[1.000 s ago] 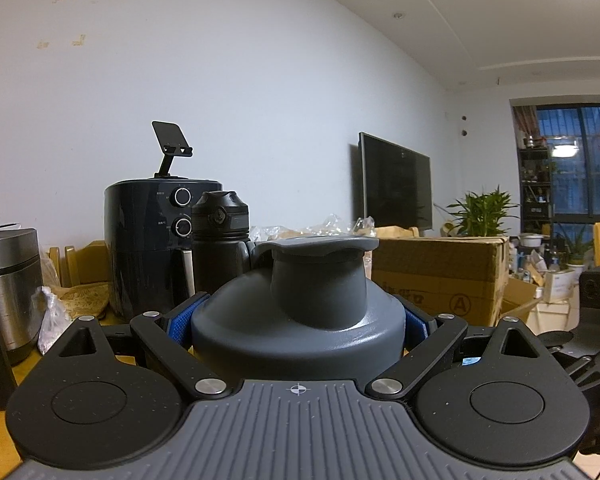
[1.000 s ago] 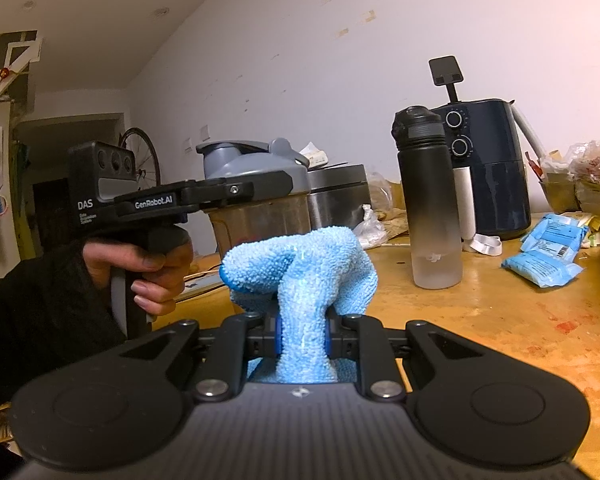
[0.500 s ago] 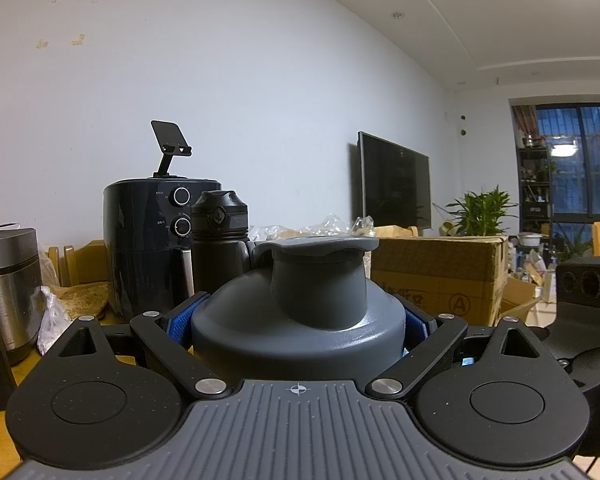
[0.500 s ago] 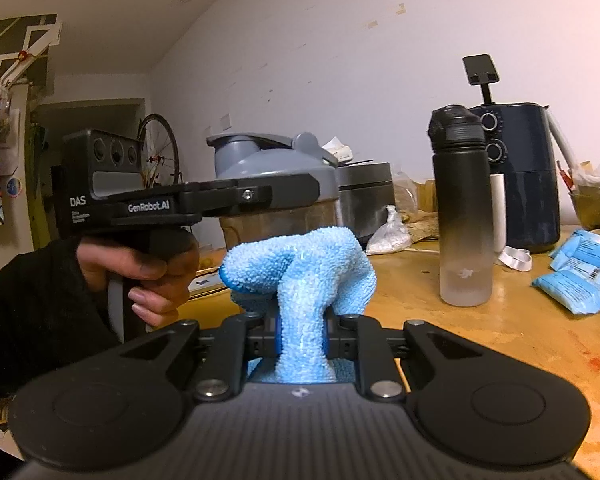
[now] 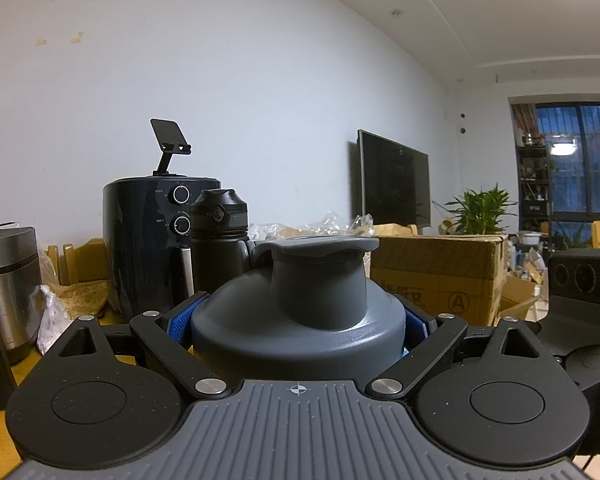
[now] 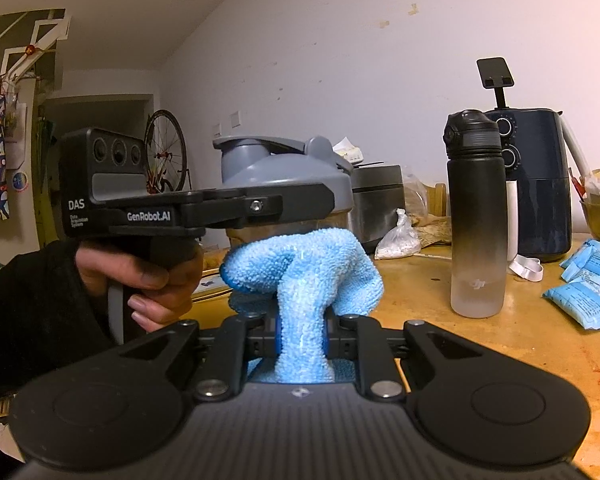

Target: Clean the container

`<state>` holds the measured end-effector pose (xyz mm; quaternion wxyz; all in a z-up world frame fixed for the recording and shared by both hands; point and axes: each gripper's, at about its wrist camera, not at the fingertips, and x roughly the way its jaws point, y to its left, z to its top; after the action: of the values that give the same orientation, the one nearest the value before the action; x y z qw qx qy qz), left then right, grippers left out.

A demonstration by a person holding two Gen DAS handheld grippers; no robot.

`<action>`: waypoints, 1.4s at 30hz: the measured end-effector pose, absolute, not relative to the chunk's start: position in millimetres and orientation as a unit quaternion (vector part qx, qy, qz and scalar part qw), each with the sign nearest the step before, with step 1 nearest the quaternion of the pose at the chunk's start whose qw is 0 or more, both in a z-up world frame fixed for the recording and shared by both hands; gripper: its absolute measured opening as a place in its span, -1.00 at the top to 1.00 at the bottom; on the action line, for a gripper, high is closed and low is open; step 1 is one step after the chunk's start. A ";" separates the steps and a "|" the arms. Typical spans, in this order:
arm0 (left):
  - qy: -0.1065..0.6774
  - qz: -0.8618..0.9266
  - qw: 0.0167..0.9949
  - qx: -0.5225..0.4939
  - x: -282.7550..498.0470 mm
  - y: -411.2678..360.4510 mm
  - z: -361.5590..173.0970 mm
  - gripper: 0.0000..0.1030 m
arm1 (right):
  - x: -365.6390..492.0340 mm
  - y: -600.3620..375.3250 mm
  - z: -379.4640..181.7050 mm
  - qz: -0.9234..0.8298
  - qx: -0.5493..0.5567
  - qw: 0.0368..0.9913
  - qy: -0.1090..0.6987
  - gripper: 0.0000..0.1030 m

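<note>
Wooden tabletop runs under everything, cluttered along the white wall. At left my left hand holds my left gripper, clamped on the grey-lidded shaker container. Just before it, my right gripper pinches a blue cloth, jaws nearly together. Farther right stand a black bottle and an air fryer.

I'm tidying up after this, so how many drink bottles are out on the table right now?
2: the grey-lidded shaker bottle, held off the table in the left gripper, and the black bottle standing before the air fryer. Clutter may hide others.
</note>
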<state>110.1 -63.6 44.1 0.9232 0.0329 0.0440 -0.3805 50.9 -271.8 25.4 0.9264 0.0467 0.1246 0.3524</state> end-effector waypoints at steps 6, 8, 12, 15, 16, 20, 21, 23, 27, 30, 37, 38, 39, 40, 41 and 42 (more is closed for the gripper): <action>0.043 -0.380 0.923 0.033 109.2 -64.0 42.7 -0.84 | 52.9 -274.0 25.6 0.357 0.053 0.924 0.130 0.72; 0.043 -0.380 0.923 0.034 109.0 -64.1 42.4 -0.84 | 54.9 -274.6 24.9 0.359 0.055 0.922 0.134 0.71; 0.043 -0.380 0.923 0.033 108.6 -64.5 43.2 -0.84 | 57.8 -272.1 20.3 0.361 0.043 0.919 0.150 0.73; 0.042 -0.380 0.923 0.033 108.1 -65.3 43.2 -0.84 | 60.8 -269.8 13.9 0.362 0.033 0.916 0.168 0.73; 0.042 -0.380 0.923 0.033 108.1 -65.3 43.1 -0.84 | 62.0 -269.0 11.5 0.363 0.031 0.915 0.174 0.73; 0.042 -0.380 0.923 0.033 108.4 -65.3 42.5 -0.84 | 69.7 -264.9 0.0 0.366 0.018 0.907 0.208 0.71; 0.042 -0.380 0.923 0.033 108.7 -65.3 42.4 -0.84 | 71.5 -263.5 -3.1 0.366 0.013 0.905 0.216 0.70; 0.042 -0.380 0.923 0.033 108.4 -65.5 42.2 -0.84 | 74.7 -260.1 -9.7 0.366 0.002 0.901 0.232 0.69; 0.041 -0.379 0.924 0.033 108.2 -66.0 41.6 -0.84 | 76.6 -256.4 -17.9 0.365 -0.009 0.899 0.242 0.69; 0.041 -0.379 0.924 0.033 108.1 -65.8 41.9 -0.84 | 76.4 -256.3 -17.9 0.365 -0.014 0.899 0.241 0.69; 0.041 -0.379 0.924 0.033 107.4 -65.9 41.1 -0.84 | 76.6 -258.2 -16.9 0.366 -0.008 0.899 0.242 0.69; 0.041 -0.380 0.924 0.033 107.6 -65.8 41.2 -0.84 | 76.4 -258.1 -16.6 0.365 -0.008 0.899 0.241 0.70; 0.041 -0.380 0.924 0.033 107.6 -65.8 41.2 -0.84 | 75.9 -257.9 -16.3 0.365 -0.007 0.900 0.240 0.70; 0.041 -0.380 0.924 0.032 107.5 -65.8 41.2 -0.84 | 75.1 -258.0 -15.9 0.364 -0.006 0.900 0.239 0.70; 0.040 -0.379 0.924 0.032 107.4 -65.9 41.1 -0.84 | 74.2 -258.1 -15.3 0.364 -0.005 0.900 0.238 0.71; 0.040 -0.379 0.924 0.032 107.4 -65.9 41.3 -0.84 | 73.5 -258.6 -14.3 0.364 -0.003 0.901 0.236 0.72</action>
<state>107.4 -65.9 41.3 0.9237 0.0323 0.0403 -0.3795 73.5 -258.6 -14.3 0.9010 -0.0034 0.2356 0.3642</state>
